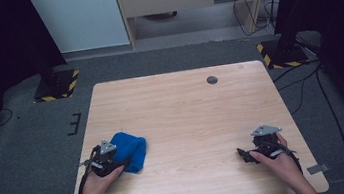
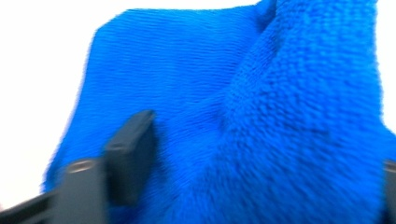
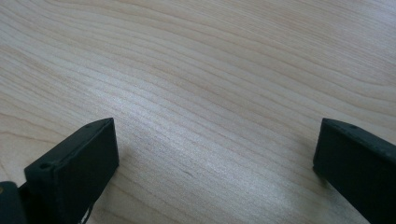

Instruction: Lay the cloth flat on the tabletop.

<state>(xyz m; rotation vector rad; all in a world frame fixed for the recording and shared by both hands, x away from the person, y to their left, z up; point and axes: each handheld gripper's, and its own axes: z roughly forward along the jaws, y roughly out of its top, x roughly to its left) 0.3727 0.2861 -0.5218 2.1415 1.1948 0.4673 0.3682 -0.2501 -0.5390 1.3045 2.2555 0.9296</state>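
Blue, fluffy and bunched into a soft heap, the cloth (image 1: 130,150) lies near the tabletop's (image 1: 187,110) left front corner. My left fingers (image 2: 130,154) spread wide around its folds; my right fingers (image 3: 74,163) gape over bare wood.

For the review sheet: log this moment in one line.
left gripper: open, jaws around blue cloth | right gripper: open, over bare table

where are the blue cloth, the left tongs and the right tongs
blue cloth (image 1: 131,150), high view, middle of the bunched fabric
left tongs (image 1: 119,167), high view, at the tips against the cloth's near edge
right tongs (image 1: 242,154), high view, at the tips over bare wood
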